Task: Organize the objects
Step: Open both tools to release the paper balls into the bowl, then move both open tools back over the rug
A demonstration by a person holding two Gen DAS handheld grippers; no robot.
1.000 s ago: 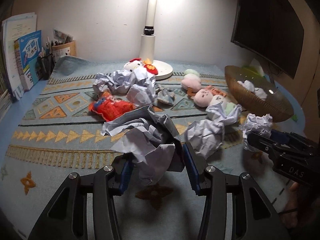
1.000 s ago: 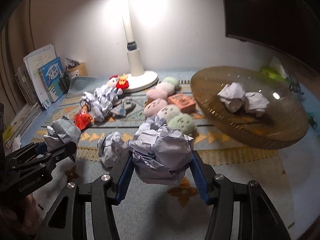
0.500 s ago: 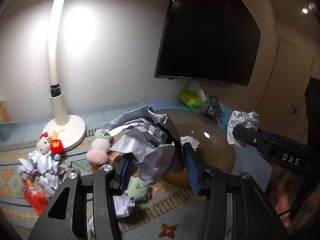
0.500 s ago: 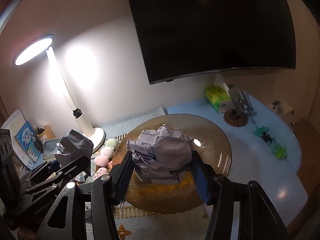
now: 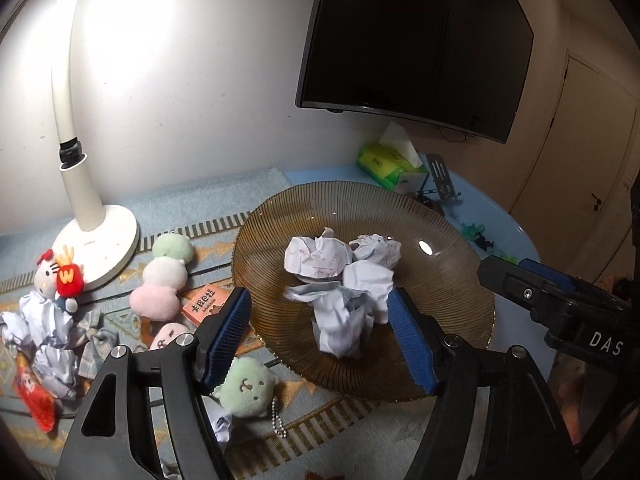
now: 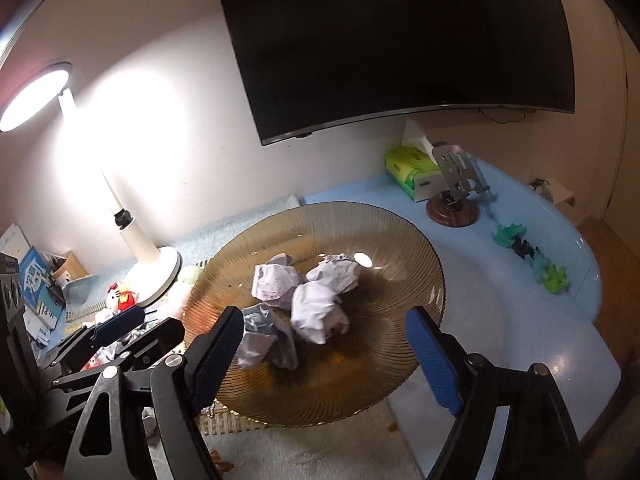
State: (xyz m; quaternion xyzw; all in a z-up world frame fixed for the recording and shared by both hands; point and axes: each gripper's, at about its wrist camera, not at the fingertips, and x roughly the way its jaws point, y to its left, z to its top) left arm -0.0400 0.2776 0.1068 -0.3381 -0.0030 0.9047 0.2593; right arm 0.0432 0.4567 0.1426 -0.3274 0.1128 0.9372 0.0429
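An amber ribbed glass bowl (image 5: 460, 280) (image 6: 400, 240) holds several crumpled paper balls. My left gripper (image 5: 320, 340) hovers over its near side, jaws opening. A grey-white paper ball (image 5: 340, 324) lies loose in the bowl between them, clear of both pads. My right gripper (image 6: 326, 356) is also over the bowl with jaws opening wide; a white paper ball (image 6: 316, 310) rests in the bowl beyond them, untouched. Each gripper shows in the other's view: the right gripper (image 5: 516, 280) at the bowl's right edge, the left gripper (image 6: 132, 328) at its left.
Left of the bowl on the patterned mat lie plush toys (image 5: 166, 272), a small orange box (image 5: 204, 304), more paper balls (image 5: 44, 320) and a lamp base (image 5: 100, 248). Behind the bowl stand a tissue pack (image 6: 412, 172) and a phone stand (image 6: 454, 204). The table's curved edge runs on the right.
Both grippers carried their paper balls up and to the right, from the mat to over the bowl. Their jaws then spread and both balls now lie in the bowl.
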